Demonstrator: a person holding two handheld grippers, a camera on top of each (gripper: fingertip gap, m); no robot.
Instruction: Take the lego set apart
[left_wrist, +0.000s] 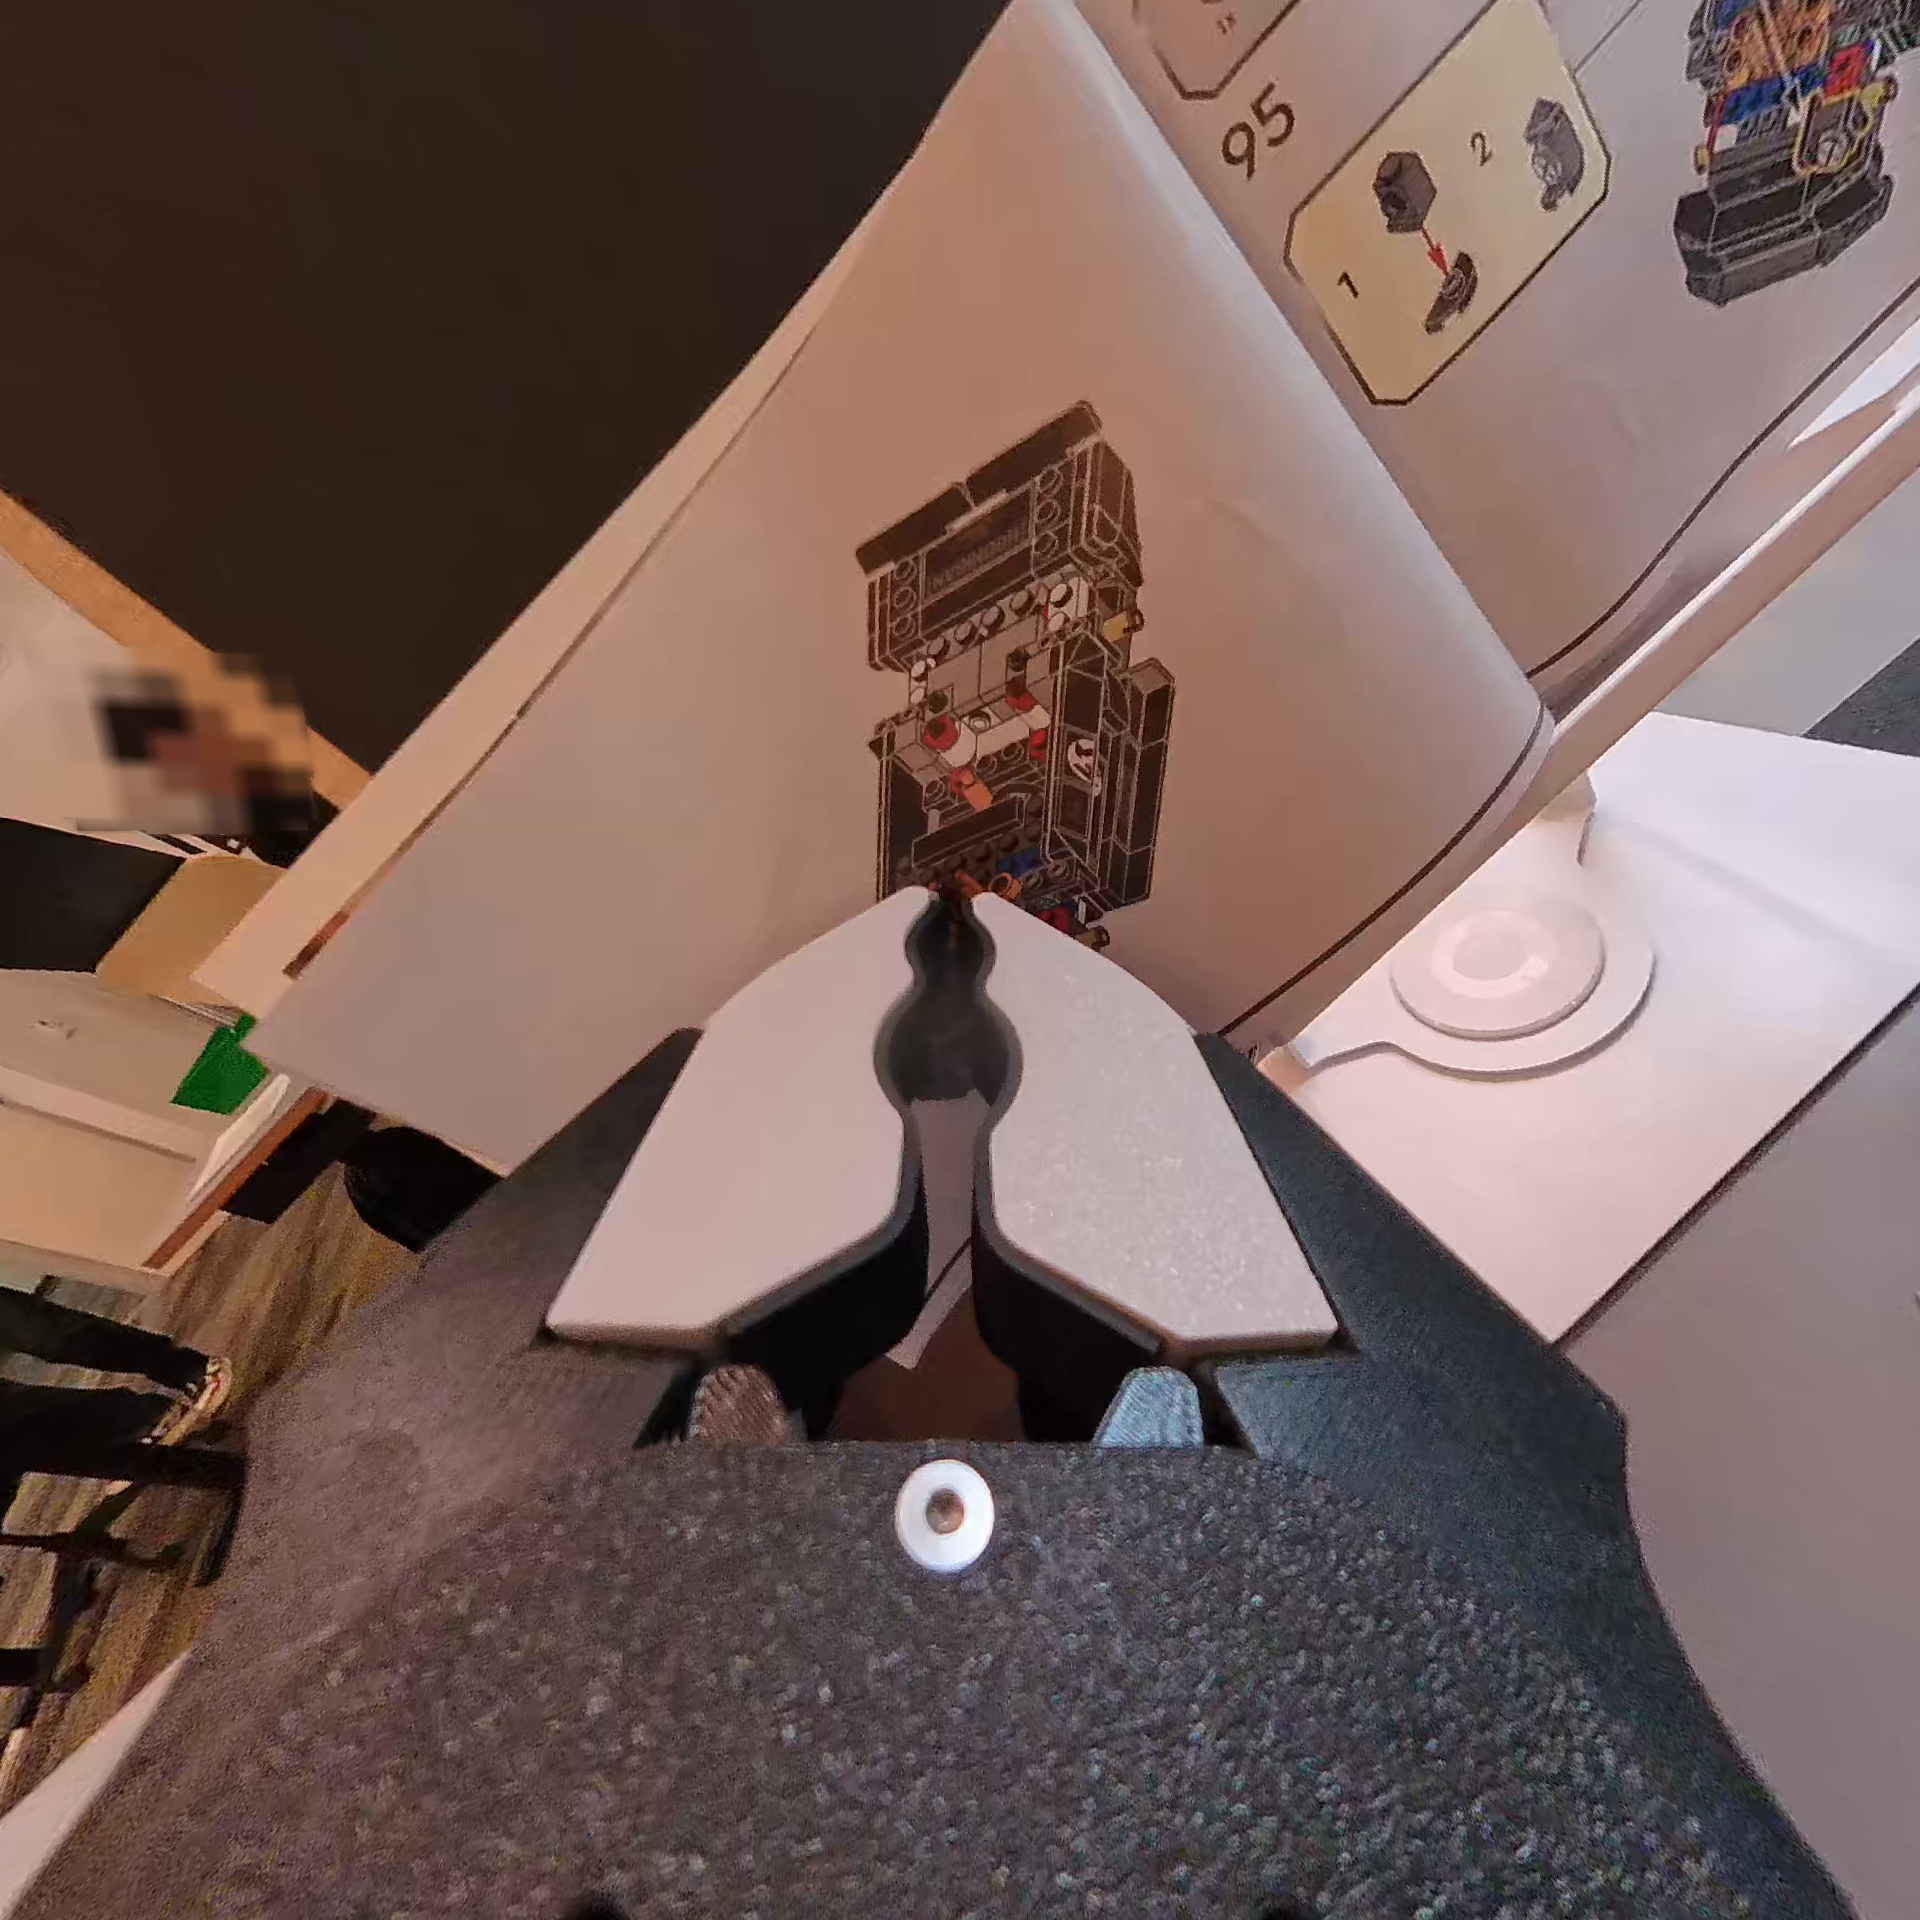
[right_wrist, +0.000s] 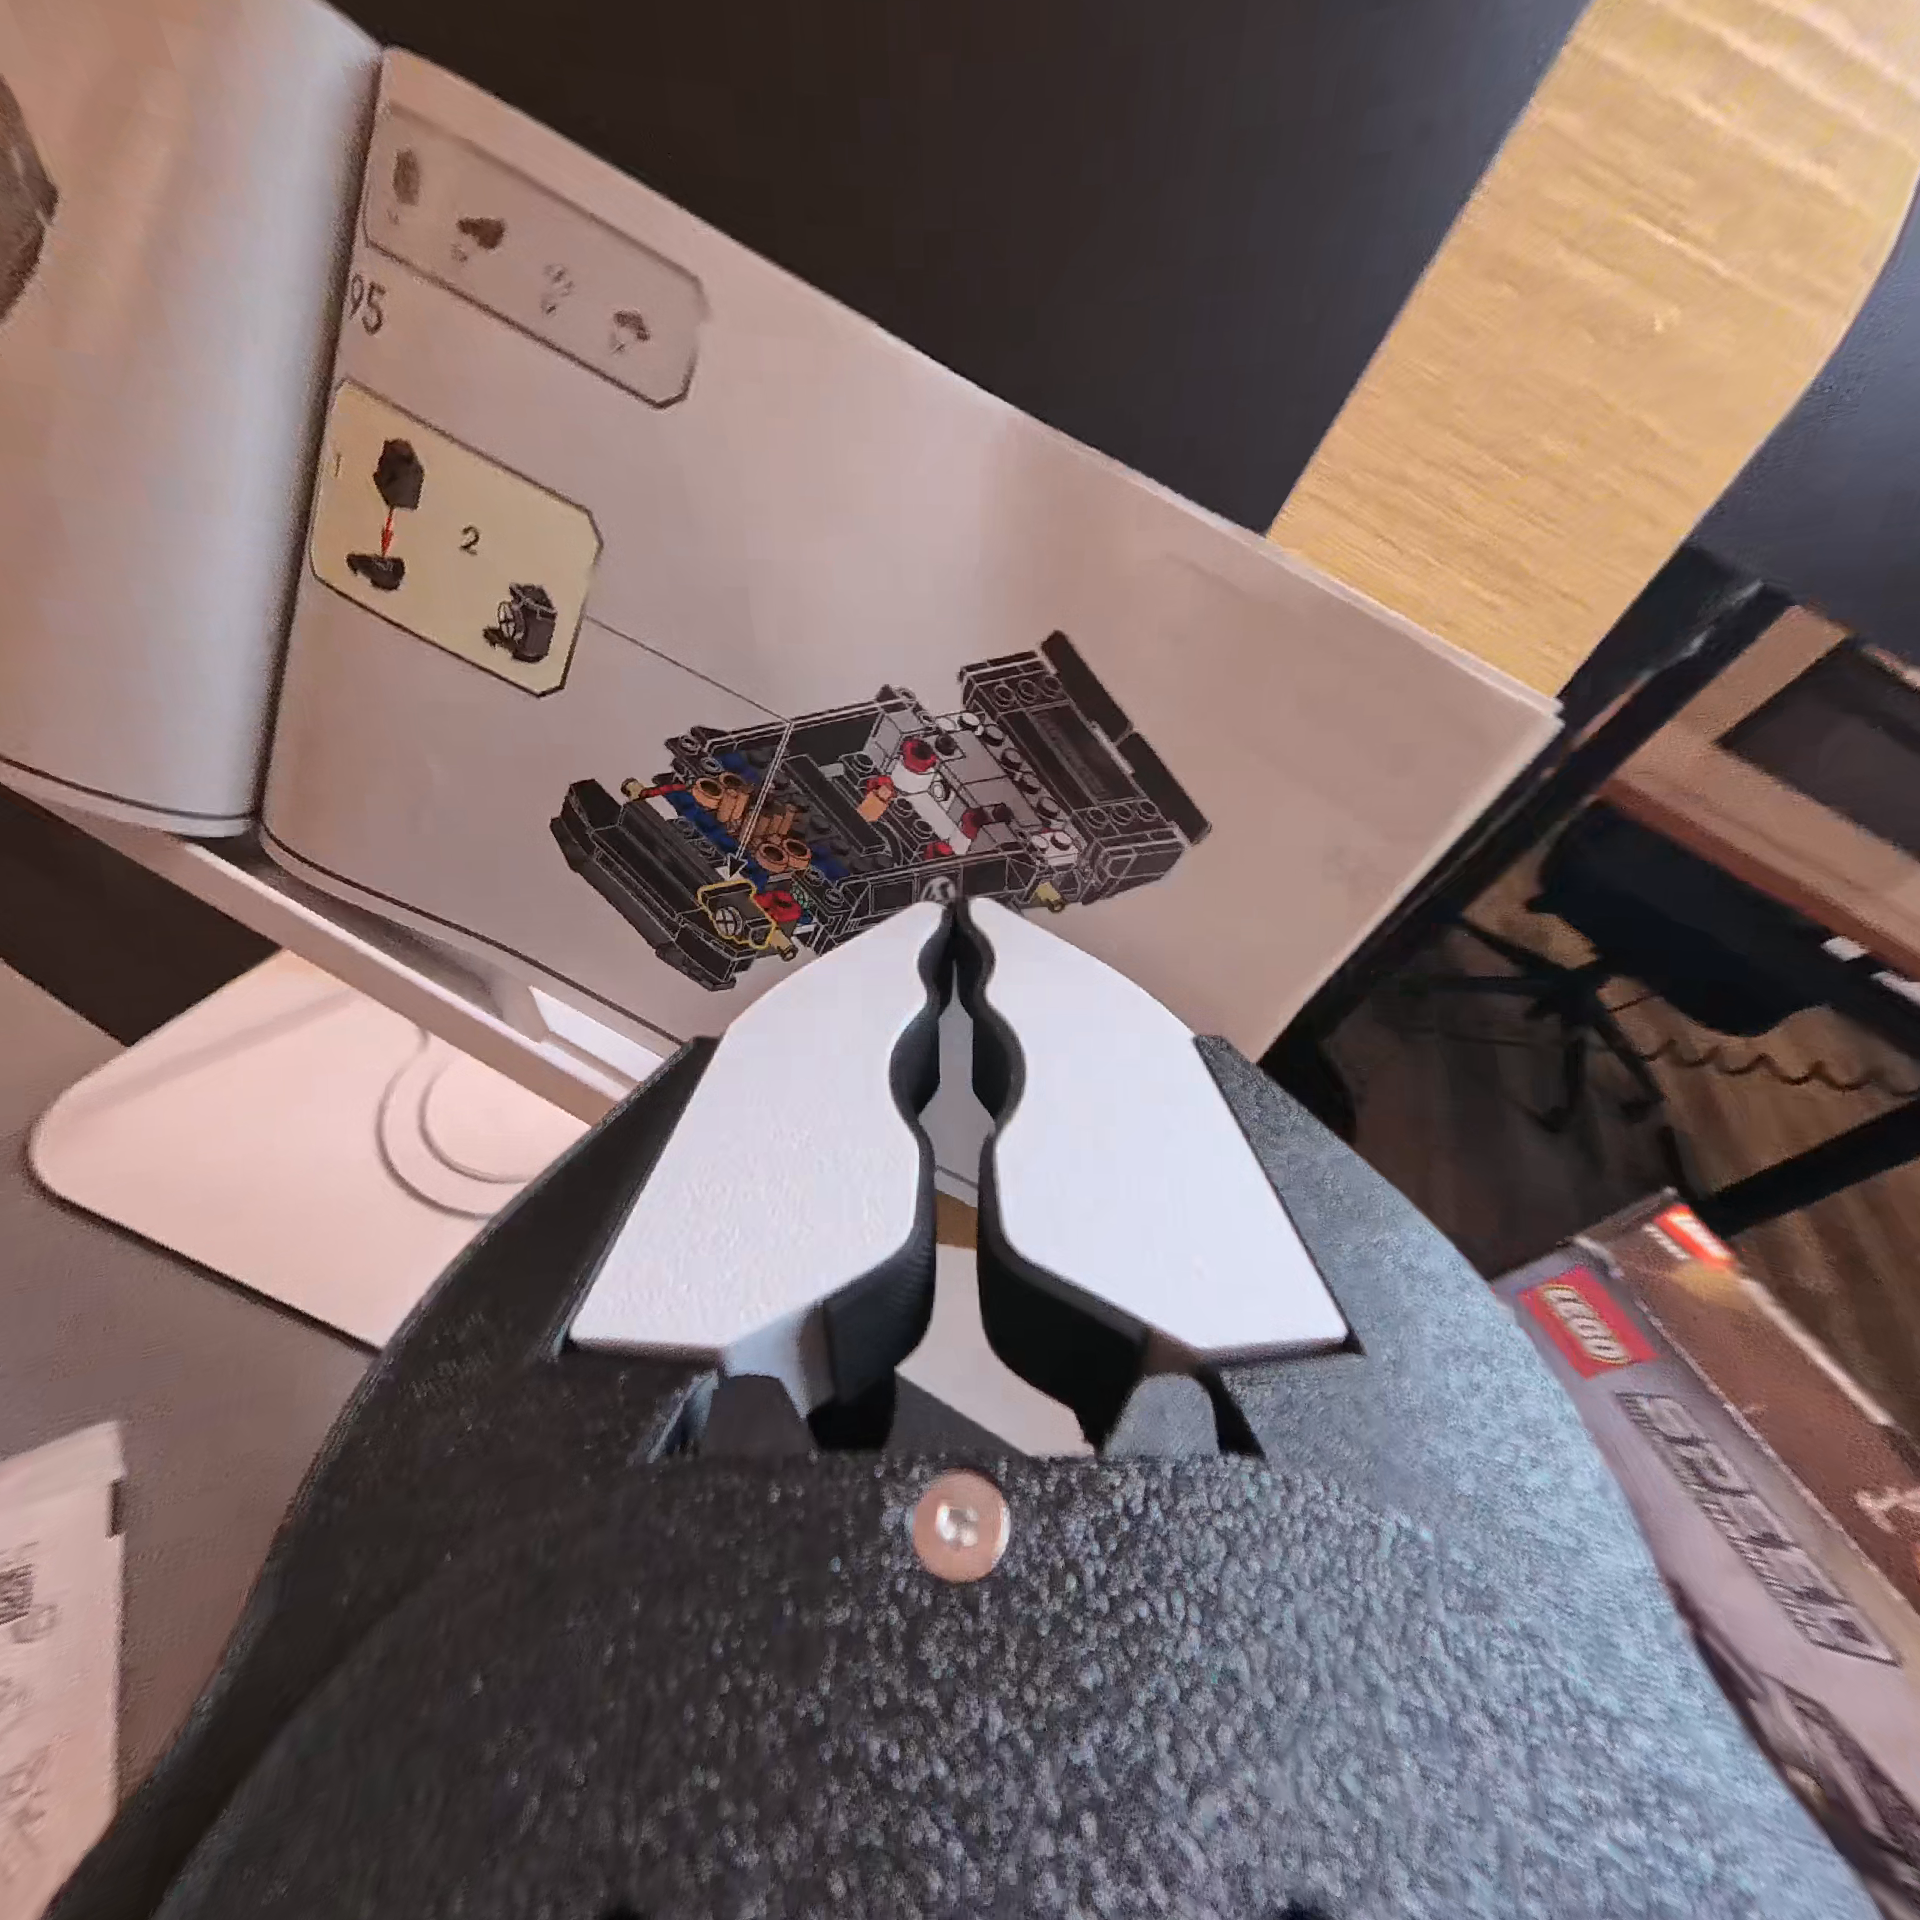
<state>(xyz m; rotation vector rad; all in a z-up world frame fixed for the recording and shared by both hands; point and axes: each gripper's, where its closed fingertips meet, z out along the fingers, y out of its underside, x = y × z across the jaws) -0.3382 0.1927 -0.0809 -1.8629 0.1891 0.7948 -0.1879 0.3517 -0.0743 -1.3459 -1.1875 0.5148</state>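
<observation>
No built lego model shows in either view, only a drawing of a black car on an open instruction booklet (left_wrist: 935, 520) (right_wrist: 935, 582) that stands propped on a white stand. My left gripper (left_wrist: 951, 906) is shut, its tips against the lower part of the left page, over the drawing. My right gripper (right_wrist: 956, 909) is shut too, its tips at the lower part of the right page, just under the drawn car. I cannot tell whether either gripper pinches the paper. Neither gripper shows in the other's view.
The stand's white base (left_wrist: 1507, 966) (right_wrist: 260, 1122) lies on a dark table. A lego box (right_wrist: 1714, 1455) lies at the right and a printed sheet (right_wrist: 52, 1662) at the lower left. A person stands at the left, beside tables with a green item (left_wrist: 218, 1070). Some 20 cm of space lies between my two pairs of fingers.
</observation>
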